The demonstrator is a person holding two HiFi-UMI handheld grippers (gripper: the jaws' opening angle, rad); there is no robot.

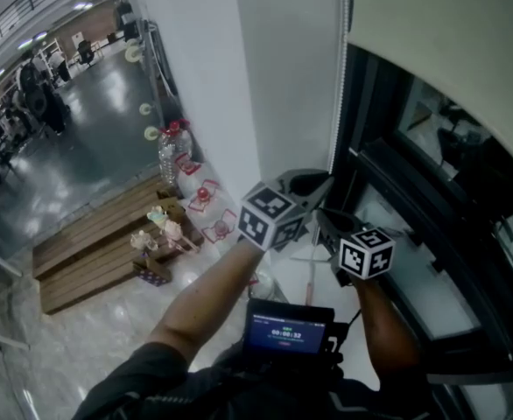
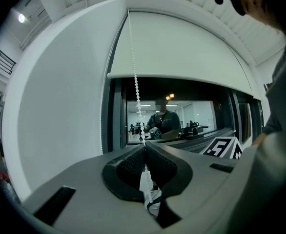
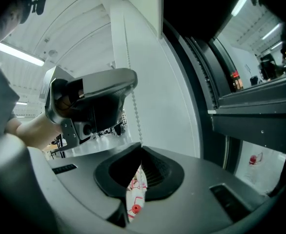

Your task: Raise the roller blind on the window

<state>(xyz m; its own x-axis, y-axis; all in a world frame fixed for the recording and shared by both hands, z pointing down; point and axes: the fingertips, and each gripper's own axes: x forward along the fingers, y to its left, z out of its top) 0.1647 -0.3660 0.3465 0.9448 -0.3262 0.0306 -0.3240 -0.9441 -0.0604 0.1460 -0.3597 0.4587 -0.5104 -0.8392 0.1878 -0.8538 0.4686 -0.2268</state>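
**Roller blind (image 2: 182, 48) partly raised, bead chain (image 2: 134, 77) being pulled**

It covers the window's upper part, with bare glass below its hem. The left hand-held gripper (image 2: 144, 147) and right hand-held gripper (image 3: 139, 149) each pinch the chain beside the frame. This looks like a downward pull. Next, one gripper should release and regrip higher.

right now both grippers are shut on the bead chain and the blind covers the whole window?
No: the roller blind is partly up, glass bare below it, per the left gripper view. The left gripper and right gripper are shut on the bead chain.
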